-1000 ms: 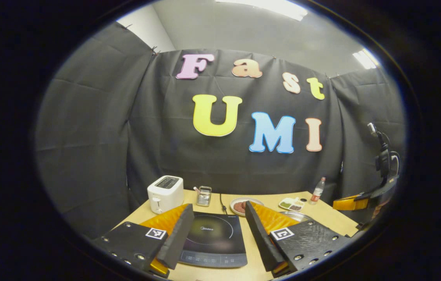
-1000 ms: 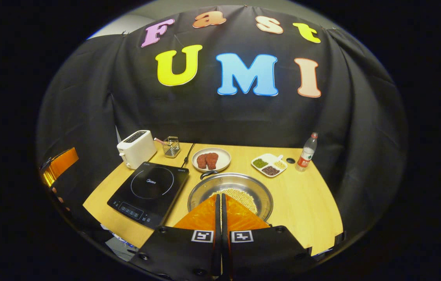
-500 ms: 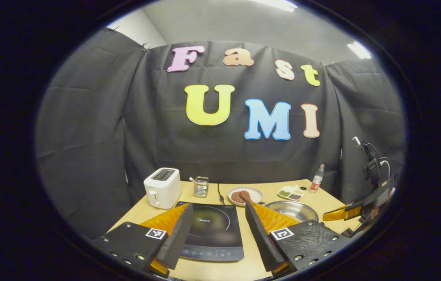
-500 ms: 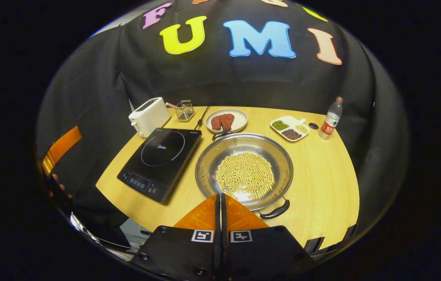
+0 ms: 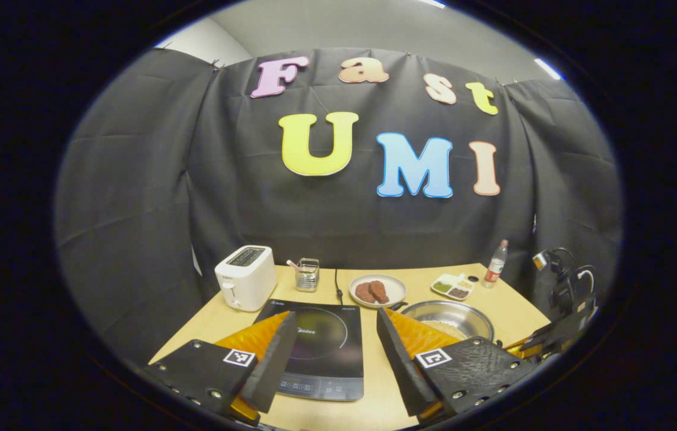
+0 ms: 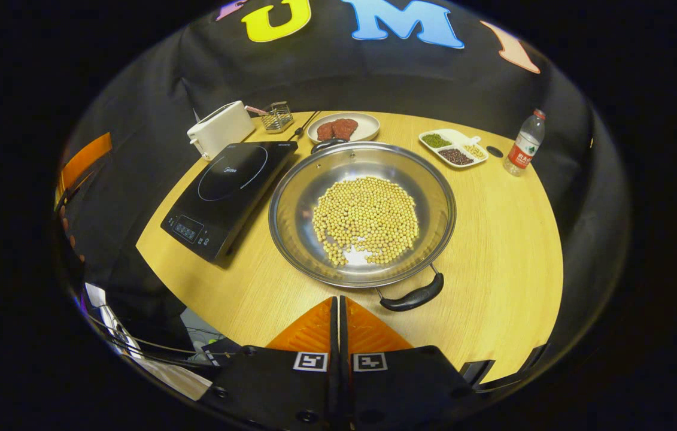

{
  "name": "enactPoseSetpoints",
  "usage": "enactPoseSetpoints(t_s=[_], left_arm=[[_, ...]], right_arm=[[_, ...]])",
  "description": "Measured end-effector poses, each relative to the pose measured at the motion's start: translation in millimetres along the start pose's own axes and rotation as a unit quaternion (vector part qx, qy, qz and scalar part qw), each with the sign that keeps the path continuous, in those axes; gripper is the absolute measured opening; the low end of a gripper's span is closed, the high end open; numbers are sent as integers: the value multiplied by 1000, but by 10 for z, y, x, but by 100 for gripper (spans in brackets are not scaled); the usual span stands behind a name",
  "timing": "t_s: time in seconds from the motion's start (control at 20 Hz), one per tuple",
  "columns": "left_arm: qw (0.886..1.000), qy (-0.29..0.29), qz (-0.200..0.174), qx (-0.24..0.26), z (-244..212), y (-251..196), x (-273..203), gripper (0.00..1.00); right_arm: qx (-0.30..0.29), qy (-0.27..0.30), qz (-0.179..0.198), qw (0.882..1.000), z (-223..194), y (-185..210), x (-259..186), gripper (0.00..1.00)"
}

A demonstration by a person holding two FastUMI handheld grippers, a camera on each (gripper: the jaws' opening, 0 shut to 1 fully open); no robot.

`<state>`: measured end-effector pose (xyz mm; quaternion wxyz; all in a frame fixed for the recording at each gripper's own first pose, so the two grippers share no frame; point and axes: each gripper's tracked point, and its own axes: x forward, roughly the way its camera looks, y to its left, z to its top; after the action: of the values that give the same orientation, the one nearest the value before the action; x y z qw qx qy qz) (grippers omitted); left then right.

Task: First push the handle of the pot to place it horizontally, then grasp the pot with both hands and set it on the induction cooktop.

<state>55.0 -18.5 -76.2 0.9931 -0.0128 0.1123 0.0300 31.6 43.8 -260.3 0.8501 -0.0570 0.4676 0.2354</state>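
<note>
Left gripper [image 5: 332, 353] fingers spread above cooktop [image 5: 321, 341], pot [image 5: 449, 318] beside

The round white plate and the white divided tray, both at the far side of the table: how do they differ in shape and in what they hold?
The round white plate holds two reddish-brown pieces of food, while the white divided tray holds green, dark and pale grains in separate compartments. The plate is circular with one open surface; the tray is roughly rectangular. The plate lies close by the pot's far handle, the tray nearer the plastic bottle. Both rest flat on the wooden table.
</note>
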Motion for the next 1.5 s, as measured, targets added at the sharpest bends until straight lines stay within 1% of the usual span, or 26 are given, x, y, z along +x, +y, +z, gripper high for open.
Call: enactPoseSetpoints(t_s=[0.05,0.1,0.2,0.3,0.4,0.45,0.5,0.55,0.7,0.75,0.9,0.95,1.0,1.05,1.1,1.15,1.2,1.4,1.5], left_arm=[[1000,4,-1,0,-23,-51,22,79],[1000,9,-3,-3,-41,-115,54,79],[1000,16,-8,-14,-49,-232,99,84],[1000,17,-5,-14,-26,-280,144,79],[1000,17,-2,-8,0,-327,164,79],[1000,18,0,-6,-1,-338,174,79],[1000,21,1,-5,-11,-358,190,82],[1000,23,3,-4,-34,-372,185,82],[1000,29,9,-6,-62,-417,181,82],[999,31,11,-7,-71,-433,164,79],[999,36,16,-7,-103,-502,155,79],[999,39,19,-5,-123,-504,156,79],[999,40,21,1,-124,-515,164,82],[999,40,22,7,-118,-541,162,79],[999,39,22,11,-103,-566,166,82],[999,38,21,12,-121,-586,178,82],[999,38,21,11,-119,-620,180,79],[999,45,29,8,-153,-688,211,79],[998,47,29,9,-155,-741,240,79]], right_arm=[[8,5,7,1000,-30,-18,46,2],[14,13,11,1000,-63,-46,86,2],[17,27,16,999,-126,-89,181,2],[16,38,19,999,-192,-124,277,2],[18,45,25,998,-232,-114,348,2],[22,45,31,998,-232,-95,366,2],[24,43,33,998,-225,-98,386,0],[21,44,33,998,-231,-118,411,2],[16,46,33,998,-246,-167,467,2],[19,47,33,998,-250,-179,483,2],[25,46,38,998,-233,-190,526,2],[24,46,38,998,-232,-207,544,2],[23,46,36,998,-228,-229,550,2],[24,46,37,998,-224,-255,555,2],[29,45,42,998,-215,-251,565,0],[33,45,45,997,-205,-264,564,2],[32,43,45,998,-192,-289,575,2],[9,34,20,999,-166,-501,598,2],[8,35,19,999,-151,-582,603,2]])
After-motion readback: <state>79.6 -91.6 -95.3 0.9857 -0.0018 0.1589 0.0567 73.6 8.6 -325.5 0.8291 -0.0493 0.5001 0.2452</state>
